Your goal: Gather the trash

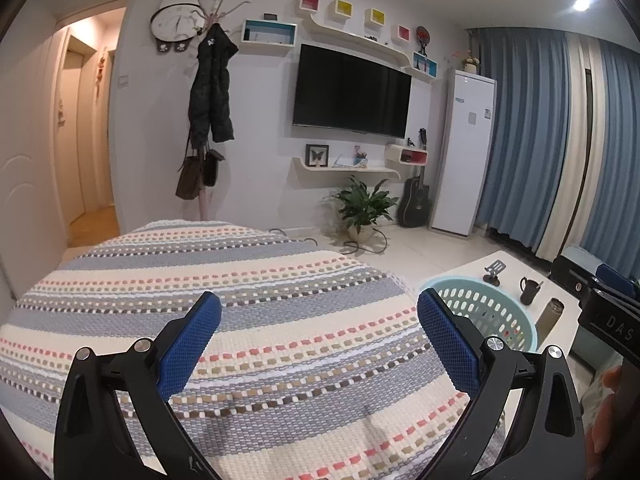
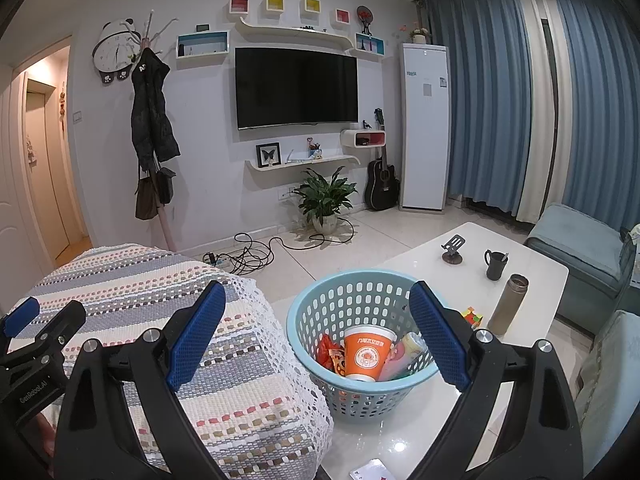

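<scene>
A light blue perforated basket stands on the white table. It holds an orange paper cup, red snack wrappers and a pink-green packet. My right gripper is open and empty, above the basket's near left rim. My left gripper is open and empty over the striped woven cover; it also shows at the left edge of the right wrist view. The basket shows partly in the left wrist view.
On the table stand a metal flask, a black mug, a phone stand, a colourful cube and a card at the near edge. Cables lie on the floor by a potted plant. A blue sofa is right.
</scene>
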The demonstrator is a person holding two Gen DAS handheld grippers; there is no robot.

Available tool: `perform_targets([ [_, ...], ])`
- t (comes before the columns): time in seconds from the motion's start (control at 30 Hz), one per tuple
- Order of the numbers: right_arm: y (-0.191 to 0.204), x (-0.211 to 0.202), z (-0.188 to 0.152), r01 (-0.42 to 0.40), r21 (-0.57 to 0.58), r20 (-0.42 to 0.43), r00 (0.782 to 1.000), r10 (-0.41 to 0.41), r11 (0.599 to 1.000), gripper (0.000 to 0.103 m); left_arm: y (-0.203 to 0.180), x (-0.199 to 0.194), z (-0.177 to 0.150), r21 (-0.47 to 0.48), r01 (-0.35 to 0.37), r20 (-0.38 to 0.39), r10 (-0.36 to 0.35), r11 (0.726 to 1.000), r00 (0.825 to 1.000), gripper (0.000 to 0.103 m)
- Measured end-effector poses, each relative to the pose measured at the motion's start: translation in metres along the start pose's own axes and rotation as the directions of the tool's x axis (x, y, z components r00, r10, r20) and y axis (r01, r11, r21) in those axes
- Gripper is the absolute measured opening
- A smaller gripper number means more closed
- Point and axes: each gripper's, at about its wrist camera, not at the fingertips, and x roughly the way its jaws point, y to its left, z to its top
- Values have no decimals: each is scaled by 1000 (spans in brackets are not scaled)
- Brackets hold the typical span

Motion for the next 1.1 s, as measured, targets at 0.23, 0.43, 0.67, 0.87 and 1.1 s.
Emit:
perform_targets([
  [0.23, -2, 3, -2, 0, 0, -7, 1000, 0, 1000, 91, 0, 2, 1, -6, -1, -6, 1, 1000, 1000, 95],
  [0.43, -2, 3, -3, 0, 0, -6, 1000, 0, 1000, 91, 1, 2, -1, -13, -4, -11, 4, 1000, 1000, 95],
  [0.67, -1, 1, -2, -3, -3, -6, 1000, 3, 1000, 91, 1, 0, 1, -6, -25, 3, 25, 1000, 1000, 95],
  [0.87, -2, 1, -2, -5, -2, -7, 1000, 5, 1000, 91, -5, -1, 1, 23, -42, 10, 42, 999, 999, 95],
  [1.1, -2, 2, 1, -8, -7, -5, 1000, 8, 1000, 91, -7, -2, 1, 27, -44, 11, 44, 999, 999, 95],
])
